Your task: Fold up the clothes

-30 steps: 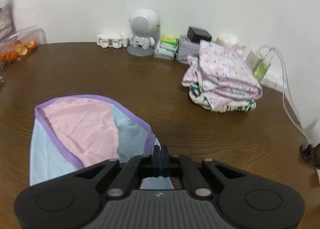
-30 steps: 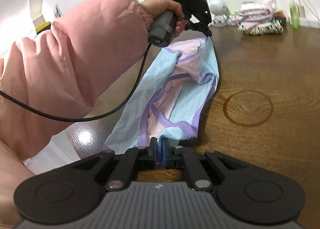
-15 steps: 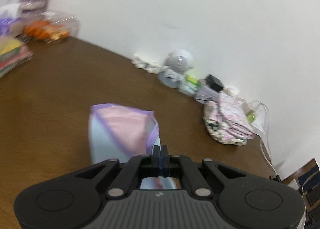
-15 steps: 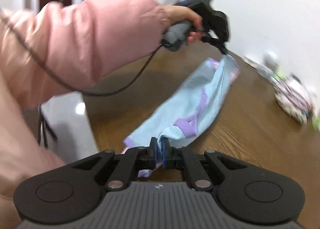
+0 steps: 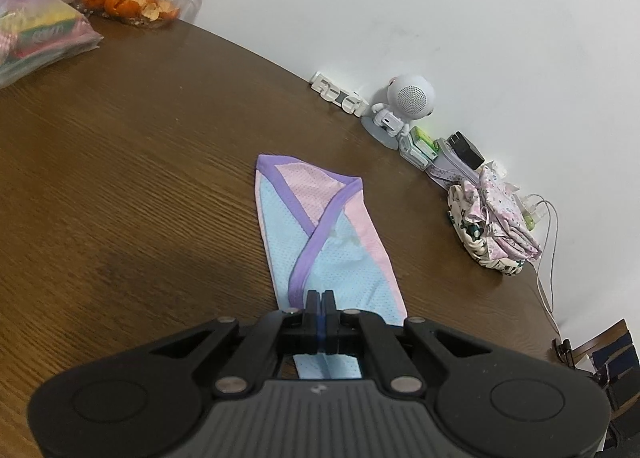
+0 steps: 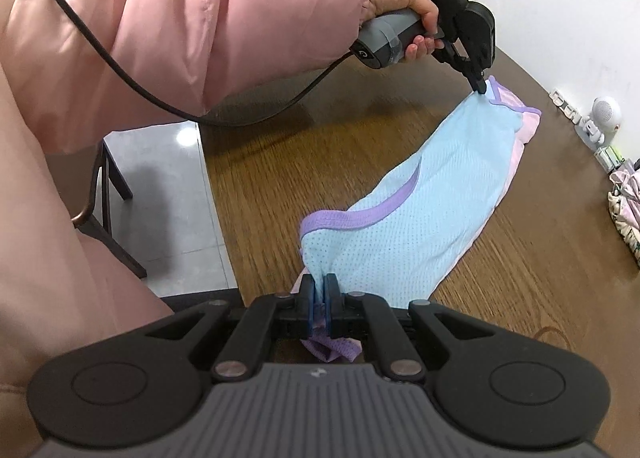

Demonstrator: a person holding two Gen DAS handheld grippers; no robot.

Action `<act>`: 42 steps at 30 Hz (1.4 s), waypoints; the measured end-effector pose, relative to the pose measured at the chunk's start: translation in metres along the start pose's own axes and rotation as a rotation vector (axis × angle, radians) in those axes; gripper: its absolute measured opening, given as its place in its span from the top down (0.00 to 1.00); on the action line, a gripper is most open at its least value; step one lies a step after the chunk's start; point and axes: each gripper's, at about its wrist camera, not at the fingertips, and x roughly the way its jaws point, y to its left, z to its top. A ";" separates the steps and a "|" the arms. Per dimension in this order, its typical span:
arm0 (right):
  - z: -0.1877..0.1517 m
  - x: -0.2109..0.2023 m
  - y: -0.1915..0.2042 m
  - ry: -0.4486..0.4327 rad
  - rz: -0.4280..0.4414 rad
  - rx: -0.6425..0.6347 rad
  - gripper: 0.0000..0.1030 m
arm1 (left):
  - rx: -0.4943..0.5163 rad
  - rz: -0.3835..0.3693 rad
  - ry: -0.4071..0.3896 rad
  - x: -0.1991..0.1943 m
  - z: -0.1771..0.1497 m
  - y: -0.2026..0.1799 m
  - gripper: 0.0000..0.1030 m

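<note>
Brown table (image 5: 120, 186) filling the frame. Garment (image 5: 320, 242) of blue, pink and purple mesh, doubled lengthwise into a narrow strip, stretched across centre frame. Floral pile (image 5: 496, 226) at right edge, seemingly folded already. Left gripper (image 6: 479, 87), upper right of the right view, jaws pinching one end; right gripper (image 6: 319, 300), bottom centre, jaws pinching the other. Judged midway: long fold made, cross folds remaining.
</note>
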 end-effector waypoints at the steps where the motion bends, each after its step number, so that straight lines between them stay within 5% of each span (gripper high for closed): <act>1: 0.000 0.001 0.000 0.003 0.003 -0.001 0.96 | -0.002 0.001 -0.001 0.000 -0.001 0.001 1.00; 9: -0.003 -0.006 -0.012 0.002 0.083 0.047 0.93 | -0.042 -0.023 -0.005 0.001 -0.004 0.012 0.95; 11: -0.005 -0.010 -0.016 -0.004 0.110 0.068 0.85 | -0.031 -0.025 -0.018 -0.007 -0.003 0.012 0.74; 13: -0.006 -0.018 -0.025 -0.028 0.138 0.113 0.70 | 0.015 -0.018 -0.047 -0.021 -0.003 0.006 0.66; 17: -0.001 -0.023 -0.043 -0.100 0.135 0.174 0.70 | 0.203 -0.073 -0.064 -0.045 -0.015 -0.032 0.68; 19: 0.006 -0.015 -0.043 -0.122 0.132 0.172 0.70 | 0.288 -0.079 -0.042 -0.048 -0.026 -0.055 0.77; 24: 0.007 0.010 -0.033 -0.059 0.082 0.105 0.76 | 0.425 -0.002 0.027 -0.030 -0.052 -0.079 0.82; 33: -0.013 0.005 -0.031 -0.060 0.108 0.153 0.76 | 0.389 0.001 0.044 -0.012 -0.065 -0.058 0.86; 36: -0.013 -0.009 -0.038 -0.113 0.134 0.178 0.76 | 0.393 -0.033 0.019 -0.024 -0.062 -0.064 0.72; 39: -0.011 -0.014 -0.054 -0.173 0.088 0.221 0.75 | 0.432 -0.088 -0.019 -0.031 -0.058 -0.077 0.72; 42: -0.011 -0.003 -0.064 -0.174 0.055 0.242 0.75 | 0.493 -0.051 0.000 -0.014 -0.051 -0.097 0.76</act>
